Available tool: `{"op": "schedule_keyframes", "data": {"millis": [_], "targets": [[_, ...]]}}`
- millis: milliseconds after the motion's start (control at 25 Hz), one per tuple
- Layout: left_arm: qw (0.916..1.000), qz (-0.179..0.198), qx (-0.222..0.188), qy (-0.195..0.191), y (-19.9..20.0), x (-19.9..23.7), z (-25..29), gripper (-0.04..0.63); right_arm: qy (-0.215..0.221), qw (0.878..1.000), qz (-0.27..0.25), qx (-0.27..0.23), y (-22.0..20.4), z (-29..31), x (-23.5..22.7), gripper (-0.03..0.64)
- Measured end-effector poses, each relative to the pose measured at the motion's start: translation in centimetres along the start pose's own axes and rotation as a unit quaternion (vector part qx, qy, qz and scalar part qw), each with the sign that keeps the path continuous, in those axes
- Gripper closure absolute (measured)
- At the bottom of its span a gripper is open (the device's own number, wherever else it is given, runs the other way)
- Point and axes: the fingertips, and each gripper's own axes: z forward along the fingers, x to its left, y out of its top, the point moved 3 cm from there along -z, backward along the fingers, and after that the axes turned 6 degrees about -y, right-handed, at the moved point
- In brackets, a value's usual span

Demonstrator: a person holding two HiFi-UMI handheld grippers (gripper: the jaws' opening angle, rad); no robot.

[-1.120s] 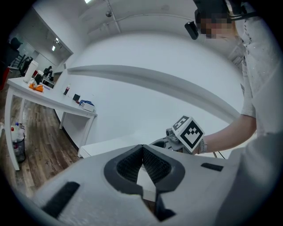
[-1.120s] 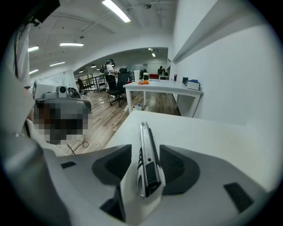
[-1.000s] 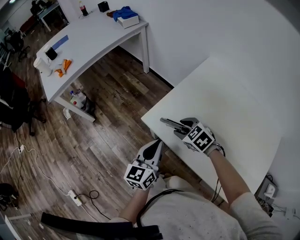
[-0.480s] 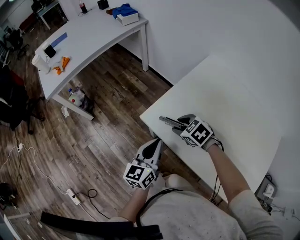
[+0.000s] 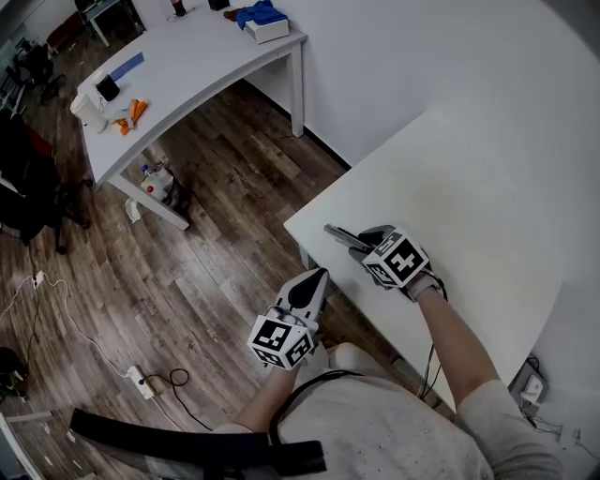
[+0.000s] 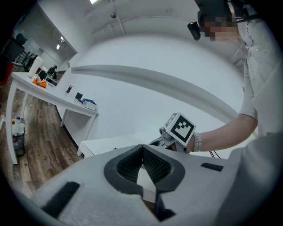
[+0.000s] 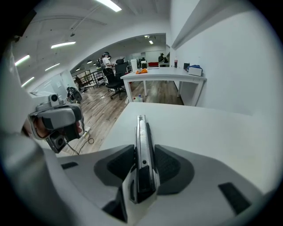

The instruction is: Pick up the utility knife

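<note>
The utility knife, slim and grey, lies at the near left corner of the white table. My right gripper points down at it from the right. In the right gripper view the knife runs straight between the two dark pads, which touch its sides; the jaws have just been closing on it. My left gripper hangs off the table's front edge above the wooden floor, level, its tips together and nothing in them.
A second white table stands at the upper left with an orange item and blue cloth on it. Bottles sit under it. A power strip and cable lie on the floor.
The right gripper has tilted slightly over the knife. Both hands stay where they were; the head view has shifted a little.
</note>
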Motion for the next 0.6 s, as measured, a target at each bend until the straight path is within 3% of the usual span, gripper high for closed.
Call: {"op": "schedule_keyframes", "data": {"millis": [200, 600], "targets": [[1.0000, 0.005, -0.004, 0.003, 0.6, 0.0, -0.4, 0.588, -0.010, 1.000, 0.004, -0.012, -0.3, -0.8, 0.3, 0.471], [0.9999, 0.012, -0.007, -0.010, 3.1, -2.0, -0.7, 0.588, -0.013, 0.994, 0.066, -0.082, 0.6, -6.0, 1.0, 0.476]]}}
